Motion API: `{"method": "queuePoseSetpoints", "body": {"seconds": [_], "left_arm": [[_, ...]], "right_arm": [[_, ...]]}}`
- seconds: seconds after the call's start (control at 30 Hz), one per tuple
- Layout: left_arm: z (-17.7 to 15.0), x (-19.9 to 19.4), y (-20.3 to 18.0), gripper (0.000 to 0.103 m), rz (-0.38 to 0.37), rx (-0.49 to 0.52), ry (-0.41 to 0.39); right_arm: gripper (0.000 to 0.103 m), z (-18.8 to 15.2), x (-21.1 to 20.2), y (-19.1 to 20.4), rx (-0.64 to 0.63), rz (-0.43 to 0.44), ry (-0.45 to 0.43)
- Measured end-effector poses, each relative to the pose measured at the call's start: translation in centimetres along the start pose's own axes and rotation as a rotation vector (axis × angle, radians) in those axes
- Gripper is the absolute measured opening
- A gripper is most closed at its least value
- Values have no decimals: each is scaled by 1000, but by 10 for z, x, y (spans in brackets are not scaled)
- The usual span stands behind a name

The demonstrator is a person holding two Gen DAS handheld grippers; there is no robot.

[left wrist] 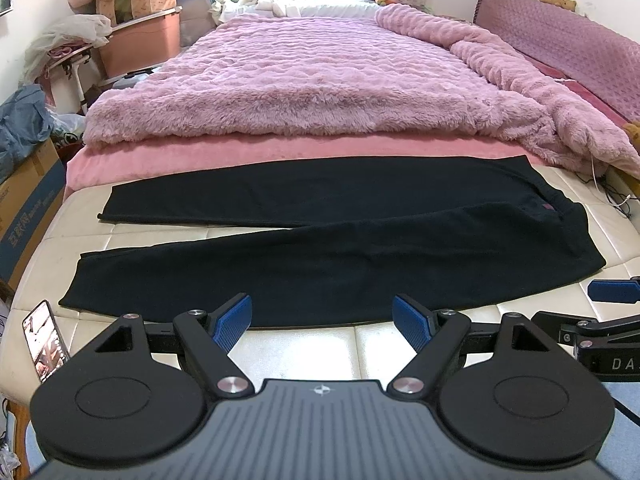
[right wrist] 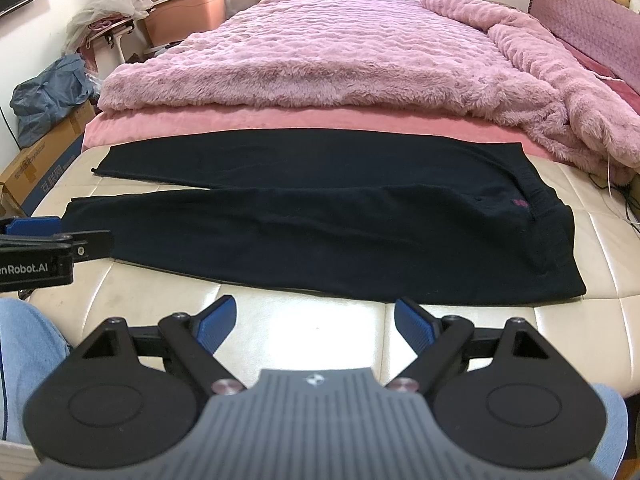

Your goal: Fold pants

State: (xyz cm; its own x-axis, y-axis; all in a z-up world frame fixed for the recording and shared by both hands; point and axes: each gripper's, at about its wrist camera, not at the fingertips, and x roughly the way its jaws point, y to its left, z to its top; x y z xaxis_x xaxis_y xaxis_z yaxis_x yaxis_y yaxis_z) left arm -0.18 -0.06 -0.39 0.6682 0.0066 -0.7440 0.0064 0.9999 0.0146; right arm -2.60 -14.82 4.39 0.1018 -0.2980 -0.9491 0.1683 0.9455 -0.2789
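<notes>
Black pants (left wrist: 320, 240) lie flat across the cream mattress (left wrist: 300, 352), waistband to the right, both legs spread apart toward the left. They also show in the right wrist view (right wrist: 340, 224). My left gripper (left wrist: 322, 318) is open and empty, just in front of the near leg's edge. My right gripper (right wrist: 316, 322) is open and empty, just short of the near leg and hip edge. The right gripper's blue finger (left wrist: 612, 291) shows at the left wrist view's right edge. The left gripper (right wrist: 36, 236) shows at the right wrist view's left edge.
A fluffy pink blanket (left wrist: 320, 80) covers the bed behind the pants. A phone (left wrist: 44, 340) lies at the mattress's left corner. Cardboard boxes (left wrist: 28, 200) and a pink bin (left wrist: 140, 40) stand to the left. Cables (left wrist: 616, 200) lie at the right.
</notes>
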Motion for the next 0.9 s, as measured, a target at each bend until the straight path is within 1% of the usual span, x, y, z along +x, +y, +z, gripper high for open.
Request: {"method": "queuePoseSetpoints", "body": {"seconds": [0.9], "left_arm": [[-1,2,-7,94,-5,3,10]], "right_arm": [[82,3,-1,3,-3,5,7]]}}
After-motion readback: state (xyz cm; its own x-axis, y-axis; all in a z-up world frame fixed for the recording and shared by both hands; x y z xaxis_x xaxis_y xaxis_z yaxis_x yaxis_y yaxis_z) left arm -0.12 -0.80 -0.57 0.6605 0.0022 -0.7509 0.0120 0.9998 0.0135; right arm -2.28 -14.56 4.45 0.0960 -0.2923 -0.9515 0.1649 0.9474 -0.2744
